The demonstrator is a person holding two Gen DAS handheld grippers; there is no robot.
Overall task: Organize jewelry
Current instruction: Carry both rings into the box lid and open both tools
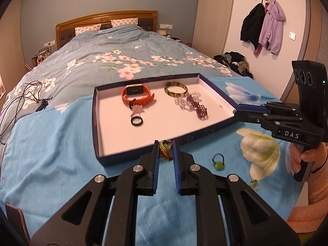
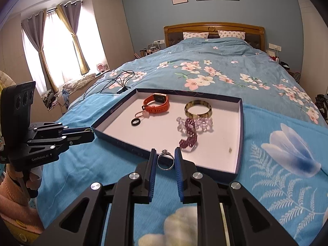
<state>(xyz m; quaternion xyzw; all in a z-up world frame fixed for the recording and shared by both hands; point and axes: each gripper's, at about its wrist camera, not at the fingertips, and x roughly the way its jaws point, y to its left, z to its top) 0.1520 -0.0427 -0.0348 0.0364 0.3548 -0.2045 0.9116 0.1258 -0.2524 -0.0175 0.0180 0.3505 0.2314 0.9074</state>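
Both claws grip jewelry just outside the tray [image 2: 240, 135] rim

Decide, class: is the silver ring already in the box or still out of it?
Out. The silver ring is pinched in the right hand-held gripper, in front of the box's near wall, not on its white floor.

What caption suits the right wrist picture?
Right gripper pinches a silver ring beside the jewelry tray on a bed.

Two gripper-mounted fisheye cameras look down at a slant along their fingers, close over the bed [image 1: 86, 61], facing the headboard [image 2: 214, 27]; both frames share the shallow box [image 1: 95, 123] at centre, each catching the opposite gripper at its edge.
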